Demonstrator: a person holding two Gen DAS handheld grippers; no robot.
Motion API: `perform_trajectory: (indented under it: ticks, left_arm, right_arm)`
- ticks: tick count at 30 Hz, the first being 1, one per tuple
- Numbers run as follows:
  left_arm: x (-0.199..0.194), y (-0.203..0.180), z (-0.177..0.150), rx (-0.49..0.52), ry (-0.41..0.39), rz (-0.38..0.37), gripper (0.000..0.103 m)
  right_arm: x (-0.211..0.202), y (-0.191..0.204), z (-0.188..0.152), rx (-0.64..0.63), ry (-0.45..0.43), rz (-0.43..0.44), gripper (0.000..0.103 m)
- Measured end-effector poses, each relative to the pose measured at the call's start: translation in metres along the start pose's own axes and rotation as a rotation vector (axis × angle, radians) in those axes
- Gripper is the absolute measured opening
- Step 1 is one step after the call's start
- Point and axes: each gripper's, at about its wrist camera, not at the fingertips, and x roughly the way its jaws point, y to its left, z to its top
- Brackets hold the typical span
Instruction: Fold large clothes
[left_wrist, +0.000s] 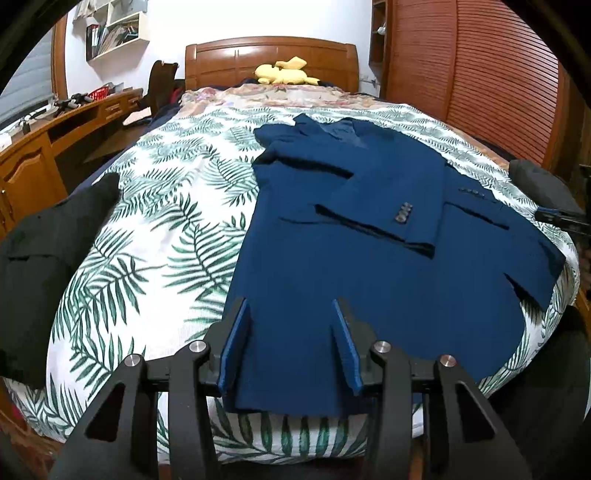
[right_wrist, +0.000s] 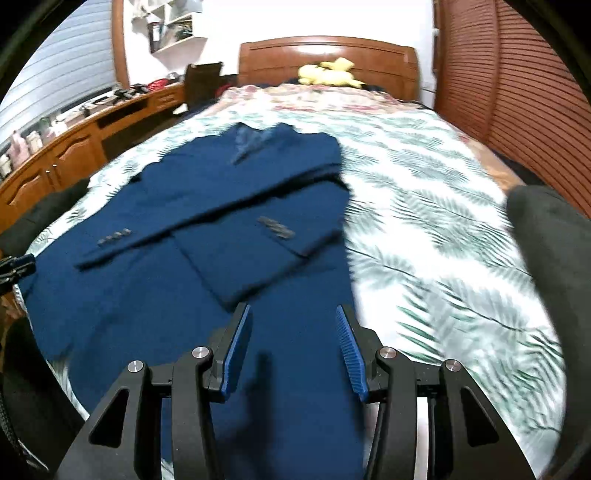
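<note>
A dark blue suit jacket (left_wrist: 369, 258) lies flat on the leaf-print bedspread (left_wrist: 159, 236), both sleeves folded across its front. My left gripper (left_wrist: 290, 306) is open and empty, its jaws wide apart over the jacket's near left hem. My right gripper (right_wrist: 291, 314) is open and empty over the near right part of the jacket (right_wrist: 207, 229); that view is blurred by motion. The right gripper's dark body shows at the right edge of the left wrist view (left_wrist: 561, 218).
The bed has a wooden headboard (left_wrist: 271, 59) with a yellow plush toy (left_wrist: 284, 72) at the pillows. A wooden desk (left_wrist: 55, 136) runs along the left. A slatted wardrobe (left_wrist: 491, 85) stands on the right. A dark sleeve (left_wrist: 48, 258) shows at the left.
</note>
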Motion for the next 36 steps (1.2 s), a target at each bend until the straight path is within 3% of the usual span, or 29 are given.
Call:
perform_trajectory:
  ticks: [11, 14, 16, 18, 20, 31, 36]
  left_arm:
    - [0.006, 0.003, -0.008, -0.011, 0.011, 0.014, 0.047]
    - [0.005, 0.003, -0.008, -0.011, 0.011, 0.013, 0.047]
    - [0.006, 0.003, -0.008, -0.013, 0.012, 0.013, 0.047]
    - [0.005, 0.004, -0.009, -0.017, 0.013, 0.017, 0.047]
    - [0.003, 0.005, -0.010, -0.022, 0.012, 0.018, 0.047]
    - [-0.006, 0.017, -0.017, -0.048, 0.029, 0.069, 0.048]
    - [-0.008, 0.028, -0.022, -0.096, 0.022, 0.024, 0.048]
  right_arm:
    - [0.008, -0.019, -0.026, 0.045, 0.135, 0.031, 0.053]
    - [0.006, -0.018, -0.026, 0.047, 0.118, 0.063, 0.052]
    - [0.003, -0.015, -0.025, 0.054, 0.113, 0.104, 0.036]
    - [-0.002, -0.014, -0.027, 0.031, 0.092, 0.123, 0.029]
    - [-0.008, -0.012, -0.029, 0.017, 0.068, 0.150, 0.028]
    - [0.010, -0.013, -0.037, 0.043, 0.088, 0.124, 0.028]
    - [0.013, -0.013, -0.038, 0.052, 0.089, 0.126, 0.029]
